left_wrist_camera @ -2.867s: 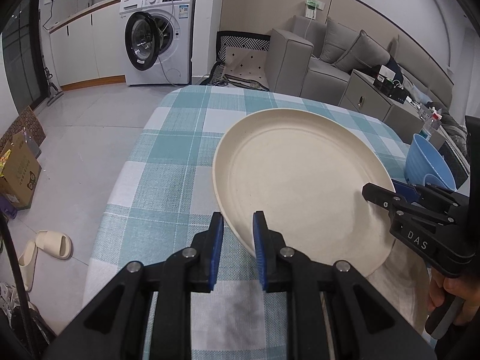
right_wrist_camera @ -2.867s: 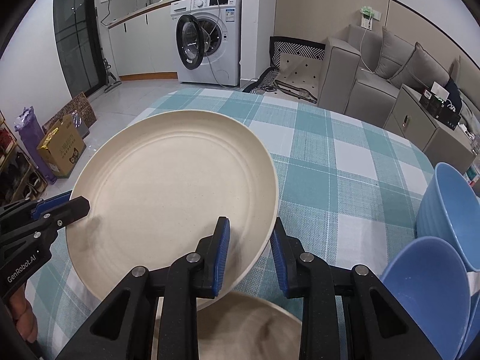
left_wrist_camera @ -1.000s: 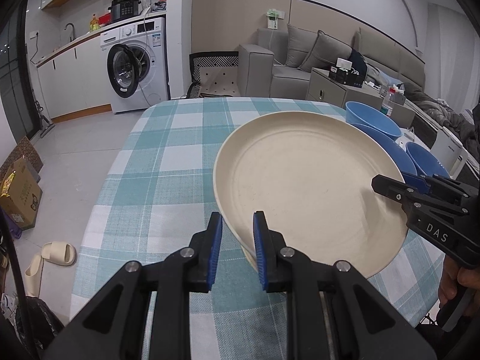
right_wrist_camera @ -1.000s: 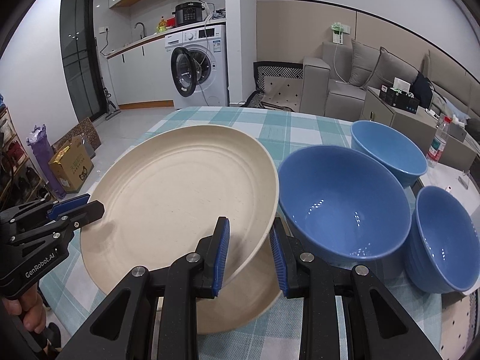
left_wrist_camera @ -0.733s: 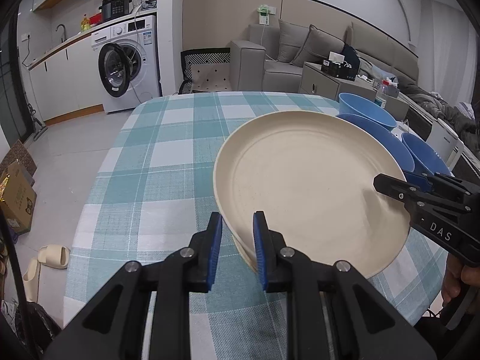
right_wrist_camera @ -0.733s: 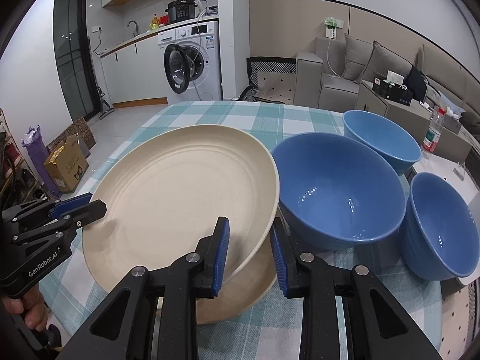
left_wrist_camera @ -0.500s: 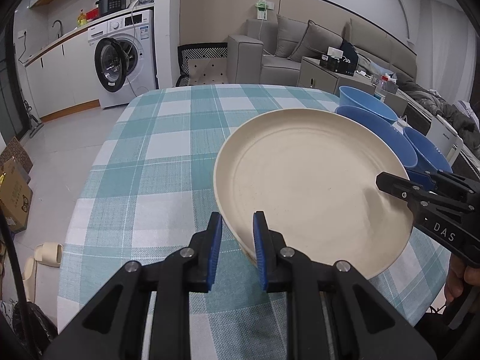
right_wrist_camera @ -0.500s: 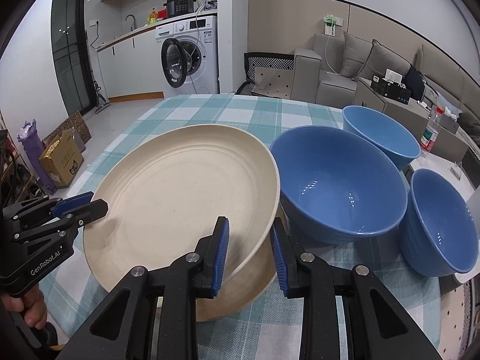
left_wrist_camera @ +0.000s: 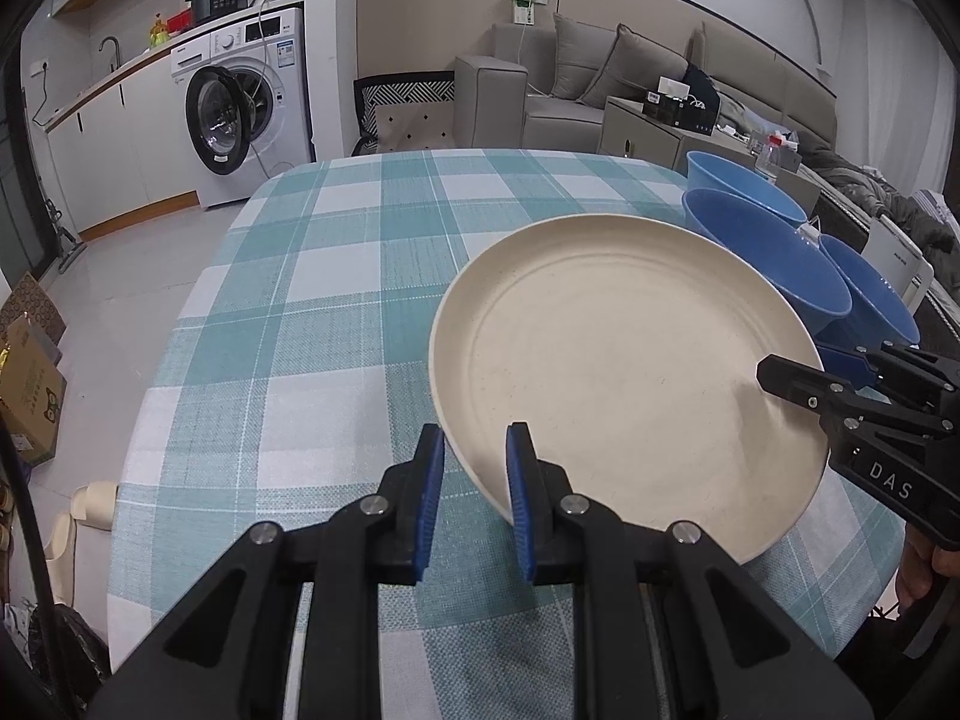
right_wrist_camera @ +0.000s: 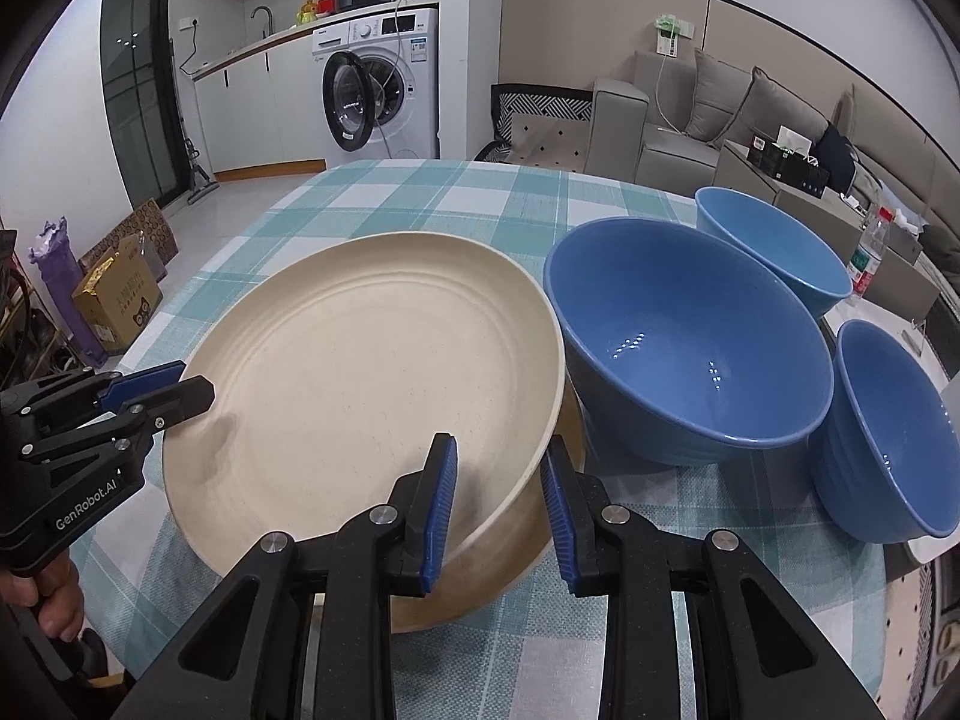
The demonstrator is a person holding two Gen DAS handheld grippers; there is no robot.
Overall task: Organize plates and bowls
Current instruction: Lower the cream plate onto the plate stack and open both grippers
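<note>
A large cream plate (left_wrist_camera: 624,372) (right_wrist_camera: 372,384) hangs tilted just above the table, held by two opposite rims. My left gripper (left_wrist_camera: 477,450) is shut on its near-left rim and shows in the right wrist view as the left gripper (right_wrist_camera: 156,390). My right gripper (right_wrist_camera: 498,462) is shut on the rim beside the bowls; the left wrist view shows this right gripper (left_wrist_camera: 792,372) at the plate's right edge. A second cream plate (right_wrist_camera: 516,546) lies directly under the held one, mostly hidden. Three blue bowls stand to the right: a large bowl (right_wrist_camera: 690,336), a far bowl (right_wrist_camera: 774,240) and a small bowl (right_wrist_camera: 888,420).
A teal checked tablecloth (left_wrist_camera: 336,324) covers the table, whose left edge drops to the floor, where a cardboard box (left_wrist_camera: 30,384) and slippers lie. A washing machine (left_wrist_camera: 246,114) and a grey sofa (left_wrist_camera: 576,96) stand beyond the table. A water bottle (right_wrist_camera: 864,258) is behind the bowls.
The held plate has travelled right, from beside the lower plate to above it, next to the blue bowls. Over the last second it sank slightly. Both grips stay the same.
</note>
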